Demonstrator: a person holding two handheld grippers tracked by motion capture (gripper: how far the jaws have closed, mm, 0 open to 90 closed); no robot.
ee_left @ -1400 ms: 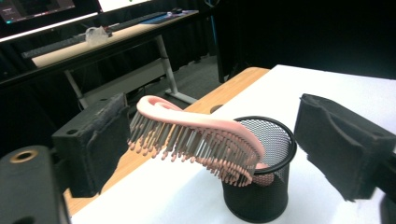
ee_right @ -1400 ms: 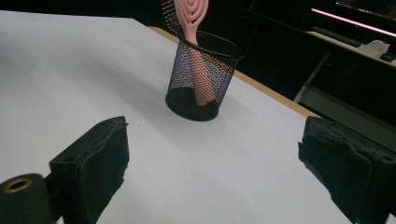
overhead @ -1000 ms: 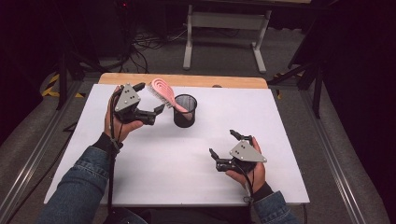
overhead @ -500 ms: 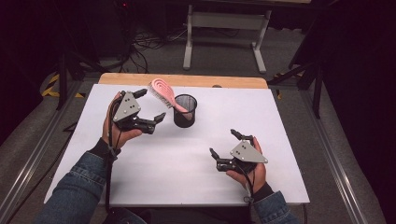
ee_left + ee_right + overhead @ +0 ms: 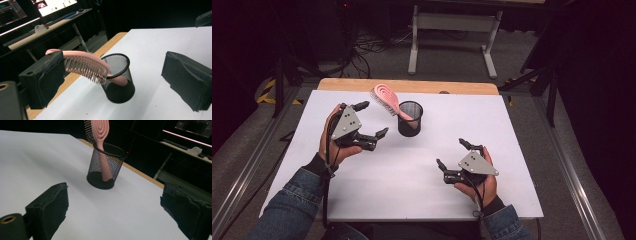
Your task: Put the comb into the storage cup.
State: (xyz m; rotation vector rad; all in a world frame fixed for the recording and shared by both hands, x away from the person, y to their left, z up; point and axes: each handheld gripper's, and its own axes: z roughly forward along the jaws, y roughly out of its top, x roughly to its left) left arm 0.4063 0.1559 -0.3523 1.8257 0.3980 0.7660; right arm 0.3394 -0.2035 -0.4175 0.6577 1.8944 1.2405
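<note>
Brush (image 5: 386, 99) stands handle-down in the mesh cup (image 5: 410, 119), its bristled head leaning out over the rim toward your left tongs (image 5: 364, 120). Those tongs are spread wide and hold nothing; they sit just beside the cup, and in the left gripper view the brush head passes close behind one jaw. Your right tongs (image 5: 455, 156) are also wide and empty, low over the white worktop (image 5: 512, 130), well apart from the cup.

Pink hairbrush (image 5: 386, 99) stands handle-down, leaning, in black mesh cup (image 5: 410, 119), far-centre on table.
</note>
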